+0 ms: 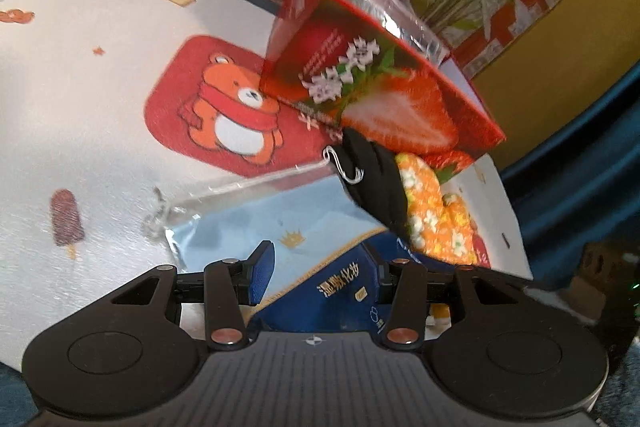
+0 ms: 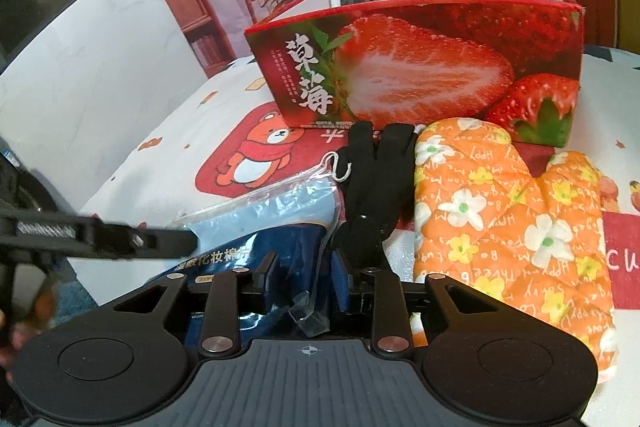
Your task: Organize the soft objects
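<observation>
With the blue cotton-pad bag [image 1: 332,291] at lower centre pinched by the left gripper [image 1: 320,267] and between the right gripper [image 2: 306,277] jaws, lifting it level toward the strawberry box [image 2: 420,67] at upper centre seems best.

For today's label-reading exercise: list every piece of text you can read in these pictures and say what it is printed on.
"草莓": strawberry box.
"化妆棉": blue cotton-pad pack, other characters blurred.
"HAPPY" repeated: orange oven mitt, rest too small.
"CU": tablecloth, cut off.
Box's small print: unreadable.
</observation>
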Demonstrator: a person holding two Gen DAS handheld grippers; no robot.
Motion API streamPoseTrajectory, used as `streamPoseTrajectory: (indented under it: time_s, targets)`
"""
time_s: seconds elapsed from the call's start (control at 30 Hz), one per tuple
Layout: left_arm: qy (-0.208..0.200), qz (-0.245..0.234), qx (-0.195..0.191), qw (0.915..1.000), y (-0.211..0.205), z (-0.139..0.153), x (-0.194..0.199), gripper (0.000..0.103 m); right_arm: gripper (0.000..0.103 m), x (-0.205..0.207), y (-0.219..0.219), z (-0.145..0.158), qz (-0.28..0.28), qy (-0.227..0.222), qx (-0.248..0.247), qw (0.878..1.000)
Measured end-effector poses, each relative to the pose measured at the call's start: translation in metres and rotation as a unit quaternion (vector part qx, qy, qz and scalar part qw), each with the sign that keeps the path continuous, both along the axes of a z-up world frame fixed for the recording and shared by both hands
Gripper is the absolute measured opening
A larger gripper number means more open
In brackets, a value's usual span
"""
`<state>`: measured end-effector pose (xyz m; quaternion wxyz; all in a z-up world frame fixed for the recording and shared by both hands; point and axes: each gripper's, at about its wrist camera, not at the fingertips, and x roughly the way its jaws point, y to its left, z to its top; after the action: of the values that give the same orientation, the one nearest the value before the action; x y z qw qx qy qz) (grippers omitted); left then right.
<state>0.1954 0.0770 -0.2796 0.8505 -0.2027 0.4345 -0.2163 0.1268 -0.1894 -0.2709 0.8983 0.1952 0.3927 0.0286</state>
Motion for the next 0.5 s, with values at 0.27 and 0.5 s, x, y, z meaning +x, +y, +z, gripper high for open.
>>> streamPoseTrajectory:
  time_s: [0.27, 0.5]
  targets:
    - [0.075, 0.06, 0.024, 0.9951, 0.02, -0.018, -0.004, 0.055, 0.028, 0.0, 0.008, -0.006, 0.014, 0.009, 0.005, 1.0]
    - [0.073, 0.065, 0.014, 0.9951, 0.011, -0.022, 0.011, 0.058, 0.024, -0.002, 0.01, -0.007, 0.008, 0.011, 0.009, 1.0]
